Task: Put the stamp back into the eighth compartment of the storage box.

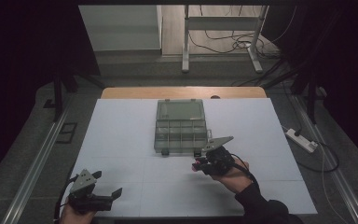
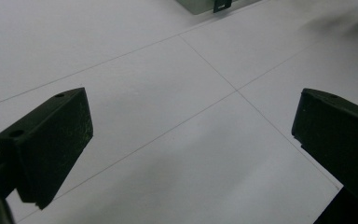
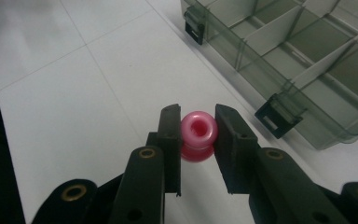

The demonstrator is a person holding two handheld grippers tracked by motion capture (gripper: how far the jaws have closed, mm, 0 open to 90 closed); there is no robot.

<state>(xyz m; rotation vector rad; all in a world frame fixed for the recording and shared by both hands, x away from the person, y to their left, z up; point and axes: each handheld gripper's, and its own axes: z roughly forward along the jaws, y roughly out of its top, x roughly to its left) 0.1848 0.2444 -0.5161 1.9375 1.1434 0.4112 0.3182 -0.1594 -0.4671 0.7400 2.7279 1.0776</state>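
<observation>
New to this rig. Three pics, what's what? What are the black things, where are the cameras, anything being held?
No robot here: a person holds a handheld two-jaw gripper in each hand. The high view comes from a fixed camera above the person's side of the white table. There the left gripper is at lower left and the right gripper sits near the middle.

The other two pictures come from cameras riding on each gripper, looking along its black jaws.

On the table lies a clear compartment box, lid open, its visible compartments empty.

The left gripper view shows the jaws spread wide over bare table, holding nothing. In the right gripper view, the jaws are closed on a pink bead with a hole through it, beside the box's latched front edge.
</observation>
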